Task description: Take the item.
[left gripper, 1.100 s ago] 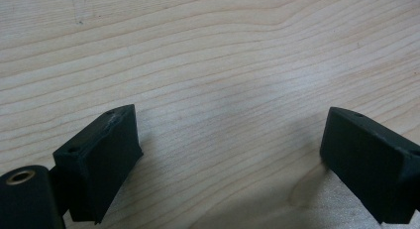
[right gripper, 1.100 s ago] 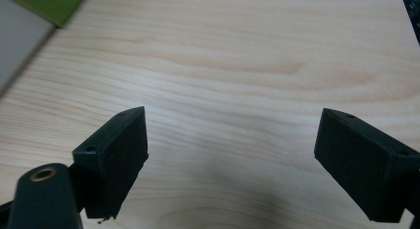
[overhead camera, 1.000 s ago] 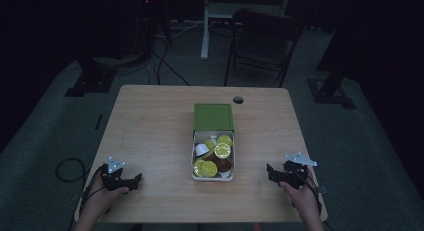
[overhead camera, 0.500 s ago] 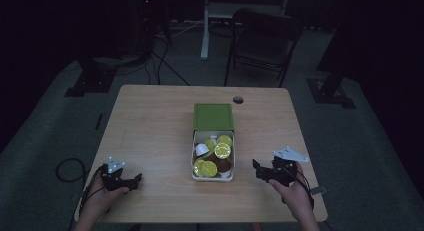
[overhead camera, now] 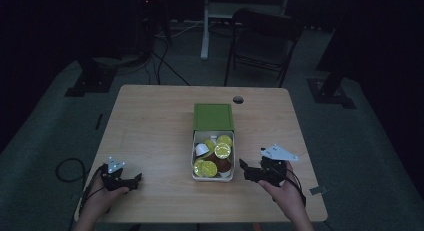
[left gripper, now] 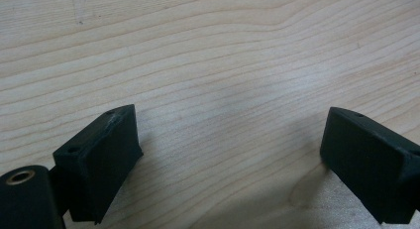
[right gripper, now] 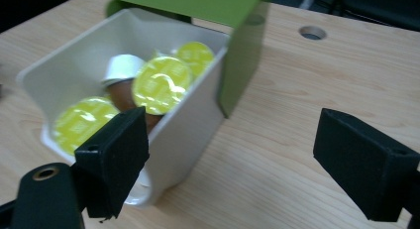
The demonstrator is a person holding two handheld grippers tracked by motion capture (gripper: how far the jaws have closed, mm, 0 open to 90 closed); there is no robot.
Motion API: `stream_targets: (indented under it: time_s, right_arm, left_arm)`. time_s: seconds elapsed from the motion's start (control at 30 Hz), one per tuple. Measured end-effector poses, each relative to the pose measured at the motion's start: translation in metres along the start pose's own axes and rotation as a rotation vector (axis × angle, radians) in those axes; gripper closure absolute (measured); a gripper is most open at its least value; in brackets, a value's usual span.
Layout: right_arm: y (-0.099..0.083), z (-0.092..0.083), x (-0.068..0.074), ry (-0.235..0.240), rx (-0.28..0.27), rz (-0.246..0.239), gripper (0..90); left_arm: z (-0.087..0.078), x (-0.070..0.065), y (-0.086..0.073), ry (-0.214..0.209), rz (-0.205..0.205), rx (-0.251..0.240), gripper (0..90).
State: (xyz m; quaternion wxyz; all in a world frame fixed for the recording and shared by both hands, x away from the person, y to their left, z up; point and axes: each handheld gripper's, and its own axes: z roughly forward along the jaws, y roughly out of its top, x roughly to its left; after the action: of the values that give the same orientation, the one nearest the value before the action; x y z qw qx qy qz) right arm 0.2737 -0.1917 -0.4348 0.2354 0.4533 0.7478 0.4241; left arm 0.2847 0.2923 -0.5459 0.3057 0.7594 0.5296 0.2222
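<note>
Right gripper (overhead camera: 243, 169): jaws released, just beside box (overhead camera: 213, 163) of yellow-lidded capsules (right gripper: 161, 84) at table (overhead camera: 150, 121) centre | Left gripper (overhead camera: 136, 180): jaws released, low over bare wood, well apart.

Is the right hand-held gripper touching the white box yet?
Apart. In the high view, bare table shows between the right hand-held gripper and the white box; its jaws stand open.

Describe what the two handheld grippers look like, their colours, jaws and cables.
Both are black. The left gripper and right gripper each carry a pale grey three-cornered plate on top. Their jaws end in blocky, matte black pads with small holes near the tips, and a brass-coloured ring sits in the body near the left jaw. A dark cable trails from the left one.
</note>
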Motion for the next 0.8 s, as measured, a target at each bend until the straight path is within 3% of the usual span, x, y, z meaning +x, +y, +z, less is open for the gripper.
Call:
stream_targets:
  time_s: [0.5, 0.8]
  right_arm:
    - [0.012, 0.012, 0.041, 0.127, -0.004, -0.087, 14.9]
    - [0.009, 0.030, 0.062, 0.212, 0.011, -0.127, 15.0]
  left_arm:
    - [0.000, 0.000, 0.000, 0.001, 0.000, 0.000, 8.5]
    - [0.000, 0.000, 0.000, 0.001, 0.000, 0.000, 8.5]
